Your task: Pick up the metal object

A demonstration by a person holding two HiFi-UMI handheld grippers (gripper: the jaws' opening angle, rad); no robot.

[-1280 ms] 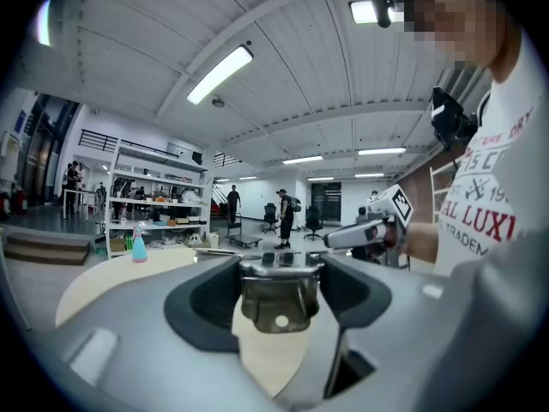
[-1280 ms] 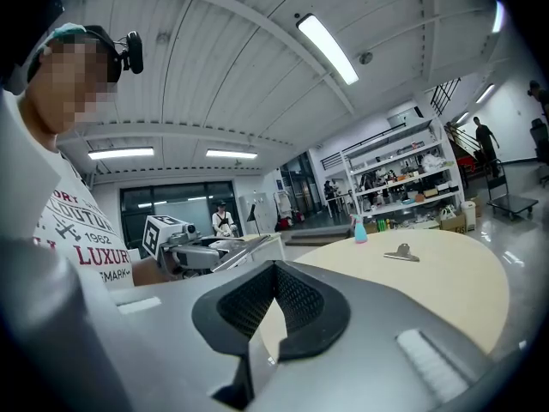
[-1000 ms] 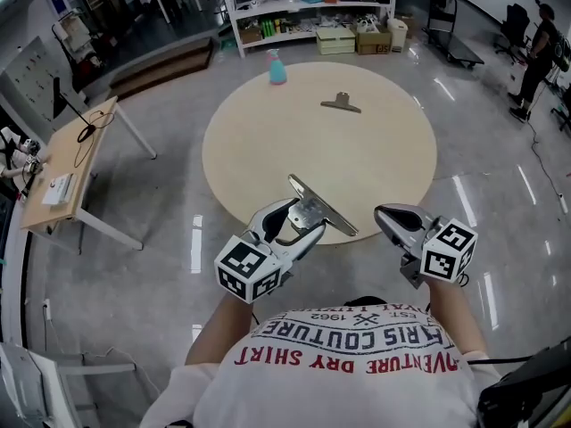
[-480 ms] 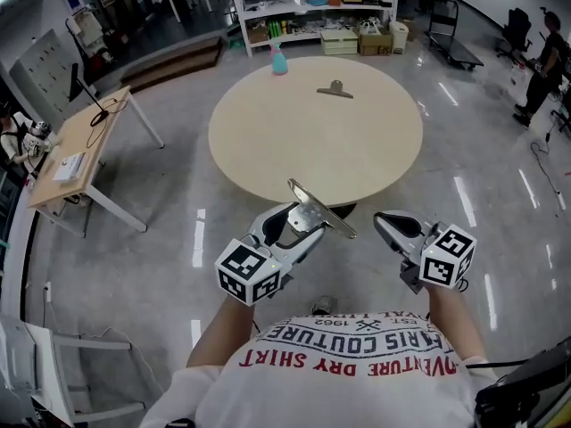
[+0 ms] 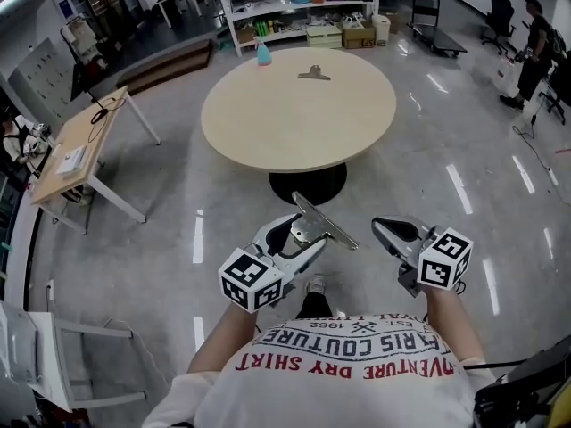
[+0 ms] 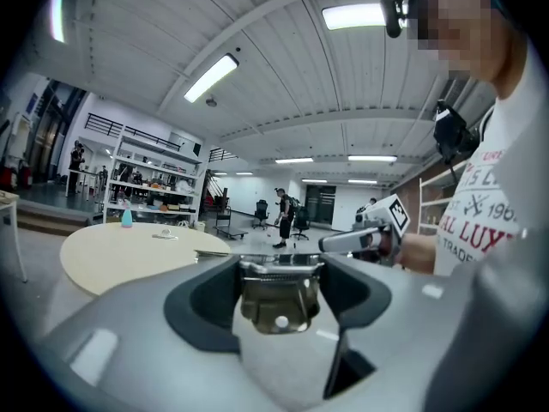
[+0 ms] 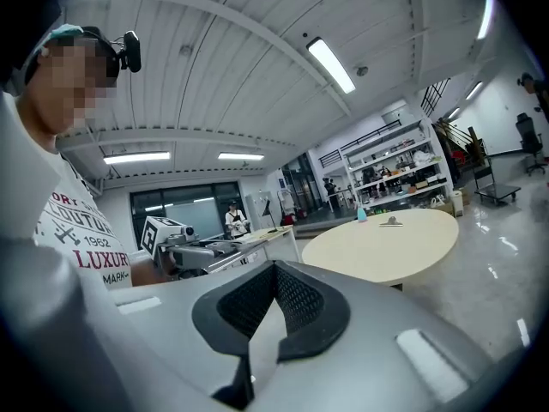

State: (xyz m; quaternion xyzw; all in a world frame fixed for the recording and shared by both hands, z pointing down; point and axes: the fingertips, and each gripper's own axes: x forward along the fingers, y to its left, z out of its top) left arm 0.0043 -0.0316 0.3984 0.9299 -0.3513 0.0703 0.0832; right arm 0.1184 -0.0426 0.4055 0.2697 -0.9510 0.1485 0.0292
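Observation:
A large metal clip (image 5: 319, 221) sits crosswise between the jaws of my left gripper (image 5: 302, 235), which is shut on it, held over the floor in front of the person's chest. In the left gripper view the clip (image 6: 278, 292) fills the gap between the dark pads. My right gripper (image 5: 385, 231) hangs level beside it, jaws together and empty; its pads (image 7: 292, 303) meet in the right gripper view. A second metal clip (image 5: 313, 73) lies on the far side of the round beige table (image 5: 294, 119).
A blue spray bottle (image 5: 263, 53) stands at the table's far edge. A wooden desk (image 5: 78, 154) is at the left, shelving (image 5: 294, 3) behind the table, a white chair (image 5: 53, 355) at lower left. A person (image 5: 533, 38) stands far right on the glossy floor.
The table has slid up and away in the head view as the person stepped back from it. Both grippers keep their pose, the left still holding the clip.

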